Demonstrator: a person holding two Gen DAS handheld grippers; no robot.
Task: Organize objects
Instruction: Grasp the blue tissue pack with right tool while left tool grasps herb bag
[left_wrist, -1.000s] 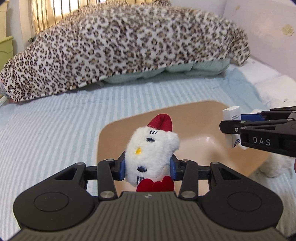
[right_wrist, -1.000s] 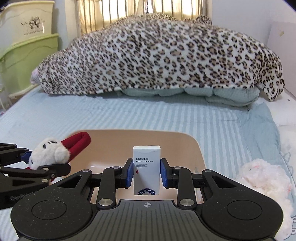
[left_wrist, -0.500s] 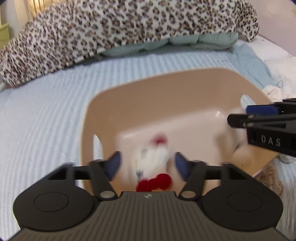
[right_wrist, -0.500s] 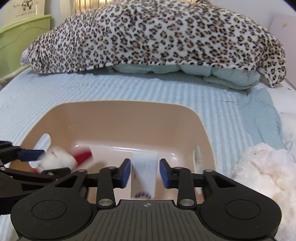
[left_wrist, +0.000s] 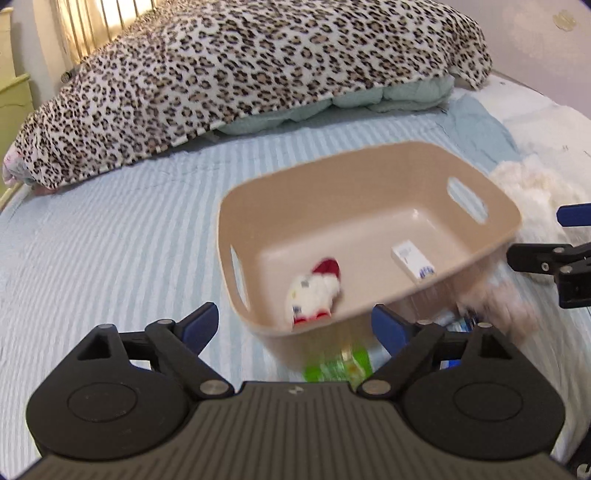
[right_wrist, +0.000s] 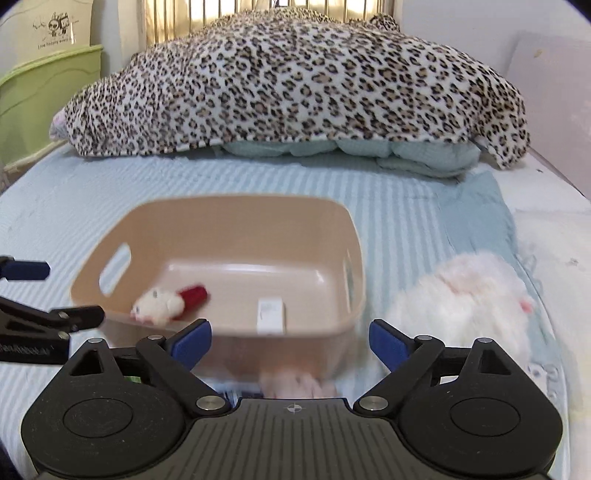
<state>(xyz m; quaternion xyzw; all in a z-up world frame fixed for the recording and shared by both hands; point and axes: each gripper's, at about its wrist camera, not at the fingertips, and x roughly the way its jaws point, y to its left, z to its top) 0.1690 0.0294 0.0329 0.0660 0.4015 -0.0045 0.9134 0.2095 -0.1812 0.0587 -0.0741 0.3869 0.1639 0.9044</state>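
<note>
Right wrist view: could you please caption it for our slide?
Open right claw above beige bin holding plush toy and white box.

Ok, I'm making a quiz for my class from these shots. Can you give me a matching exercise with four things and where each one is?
Things:
1. small plush toy
2. white box
3. leopard-print blanket
4. fluffy white plush

Places:
A. on the bed outside the beige bin, at its right
B. lying in the bin, right part
C. heaped at the far end of the bed
D. lying in the bin, left part

Pairs: 1-D, 2-B, 3-C, 4-A
</note>
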